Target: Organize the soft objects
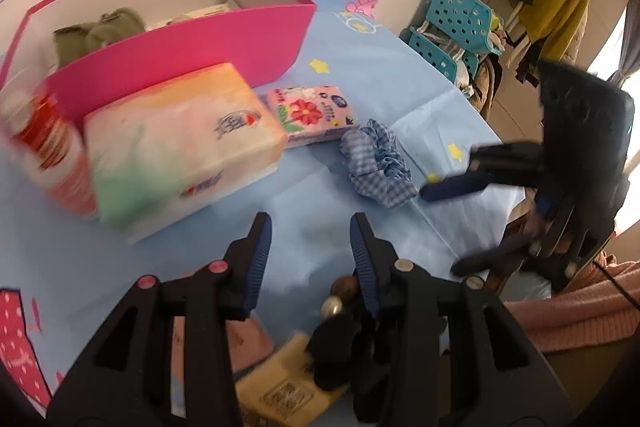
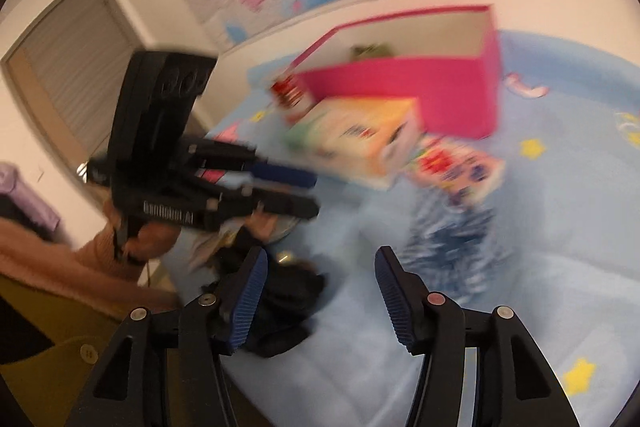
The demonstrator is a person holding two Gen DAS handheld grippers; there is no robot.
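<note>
Both empty, jaws apart, left hand-held gripper (image 1: 311, 239) and right hand-held gripper (image 2: 320, 279) hover over seemingly bare blue cloth (image 1: 360, 75) before the pink box (image 1: 192, 47).

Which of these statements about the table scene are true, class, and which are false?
1. The pink box holds a green soft item. True.
2. The checked scrunchie lies inside the box. False: it lies on the blue cloth, outside.
3. The left gripper has its jaws open and empty. True.
4. The right gripper is shut on the tissue pack. False: its jaws are open and the pack sits on the cloth.
</note>
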